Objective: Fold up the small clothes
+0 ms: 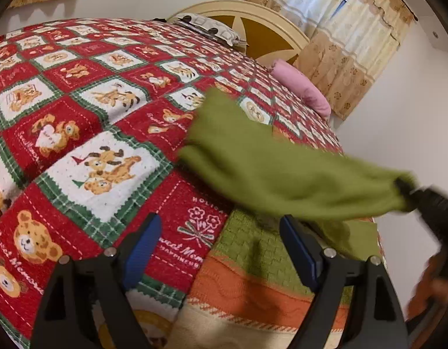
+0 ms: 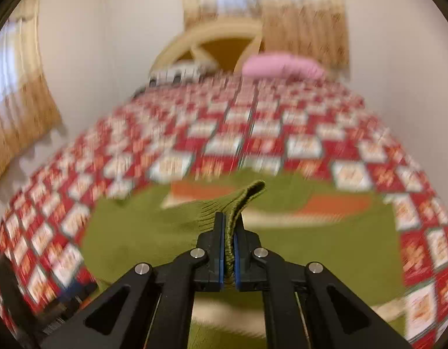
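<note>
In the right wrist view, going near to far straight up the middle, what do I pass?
right gripper shut on the green garment → striped towel → red patchwork quilt → pink pillow → headboard → curtains.

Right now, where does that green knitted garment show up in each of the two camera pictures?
Left wrist view: the green knitted garment stretches across centre-right, pinched at far right by the right tool.
Right wrist view: it fills the lower middle, clamped in that tool.
Shared landmark: the pink pillow.

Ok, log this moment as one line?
task: fold small clothes | right hand-held gripper: shut on green garment, lifted | left hand-held gripper: open, holding nothing | surface: patchwork bedspread
</note>
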The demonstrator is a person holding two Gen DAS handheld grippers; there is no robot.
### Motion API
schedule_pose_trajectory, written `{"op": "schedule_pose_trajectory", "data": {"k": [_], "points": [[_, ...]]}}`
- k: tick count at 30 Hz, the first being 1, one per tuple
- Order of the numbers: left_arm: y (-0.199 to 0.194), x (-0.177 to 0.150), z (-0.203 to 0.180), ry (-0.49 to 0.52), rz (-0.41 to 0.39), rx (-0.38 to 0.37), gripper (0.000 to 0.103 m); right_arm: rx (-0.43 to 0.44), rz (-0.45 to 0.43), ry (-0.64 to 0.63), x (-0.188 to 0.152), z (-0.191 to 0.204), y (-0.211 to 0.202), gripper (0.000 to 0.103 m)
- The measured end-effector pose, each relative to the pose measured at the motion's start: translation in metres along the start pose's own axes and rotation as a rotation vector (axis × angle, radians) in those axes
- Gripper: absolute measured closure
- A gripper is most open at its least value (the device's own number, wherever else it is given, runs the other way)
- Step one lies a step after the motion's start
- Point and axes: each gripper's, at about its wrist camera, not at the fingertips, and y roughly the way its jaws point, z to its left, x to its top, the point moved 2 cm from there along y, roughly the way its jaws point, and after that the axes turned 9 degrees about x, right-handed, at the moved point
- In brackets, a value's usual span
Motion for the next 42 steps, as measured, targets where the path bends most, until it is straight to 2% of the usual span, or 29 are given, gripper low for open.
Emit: {"op": "schedule_pose_trajectory", "data": {"k": [4, 6, 9, 12, 16, 17, 18, 20, 22, 23, 25, 27, 29, 32, 34, 36, 37, 38, 39, 42], "points": [[0.0, -0.001, -0.002, 0.008, 0.0, 0.01, 0.017, -0.094, -0.109, -0.034, 0.03, -0.02, -0.038, 0.099], [0.0, -0.001, -0.001, 0.009, 0.0, 0.013, 0.017, -0.127, -0.115, -0.035, 0.03, -0.036, -0.047, 0.099], [0.0, -0.001, -0.001, 0.019, 0.001, 0.025, 0.017, -0.137, -0.06, 0.01, 0.016, -0.065, -0.04, 0.099], [0.002, 0.0, -0.002, 0.024, 0.003, 0.032, 0.017, -0.223, -0.002, 0.008, -0.009, -0.084, -0.028, 0.099], [0.002, 0.0, -0.003, 0.028, 0.004, 0.032, 0.016, -0.225, 0.089, 0.045, -0.037, -0.108, -0.004, 0.099], [0.002, 0.0, -0.002, 0.025, 0.003, 0.027, 0.016, -0.245, 0.105, 0.046, -0.043, -0.114, 0.0, 0.098], [0.002, 0.0, -0.001, 0.022, 0.002, 0.021, 0.016, -0.266, 0.12, 0.054, -0.048, -0.121, 0.001, 0.091], [-0.001, 0.001, 0.002, 0.011, 0.0, 0.001, 0.016, -0.37, 0.143, 0.096, -0.055, -0.139, -0.003, 0.082], [-0.004, 0.001, 0.001, 0.027, 0.003, 0.012, 0.016, -0.559, 0.098, 0.167, -0.063, -0.159, -0.03, 0.082], [-0.006, 0.002, -0.003, 0.05, 0.004, 0.034, 0.016, -0.575, 0.067, 0.197, -0.064, -0.163, -0.041, 0.082], [-0.01, 0.005, -0.014, 0.105, -0.014, 0.101, 0.016, -0.484, -0.014, 0.233, -0.066, -0.163, -0.067, 0.082], [-0.014, 0.013, -0.029, 0.141, -0.038, 0.094, 0.016, -0.432, -0.017, 0.212, -0.065, -0.155, -0.074, 0.082], [-0.015, 0.024, -0.049, 0.173, -0.062, 0.068, 0.016, -0.292, 0.008, 0.214, -0.062, -0.144, -0.067, 0.082], [-0.001, 0.035, -0.074, 0.249, -0.063, 0.107, 0.012, -0.131, 0.089, 0.209, -0.064, -0.125, -0.04, 0.082], [0.013, 0.033, -0.081, 0.3, -0.07, 0.16, 0.012, -0.104, 0.159, 0.159, -0.073, -0.112, -0.019, 0.082], [0.031, 0.026, -0.078, 0.338, -0.041, 0.218, 0.012, -0.125, 0.231, 0.142, -0.091, -0.112, 0.002, 0.082], [0.041, 0.023, -0.073, 0.338, 0.003, 0.237, 0.012, -0.145, 0.27, 0.16, -0.102, -0.118, 0.011, 0.082], [0.05, 0.021, -0.067, 0.322, 0.057, 0.238, 0.012, -0.128, 0.234, 0.181, -0.104, -0.122, 0.008, 0.082], [0.057, 0.02, -0.061, 0.301, 0.098, 0.228, 0.012, -0.115, 0.234, 0.198, -0.104, -0.124, 0.008, 0.082], [0.047, 0.026, -0.053, 0.283, 0.082, 0.197, 0.012, -0.091, 0.24, 0.267, -0.099, -0.134, -0.005, 0.082]]}}
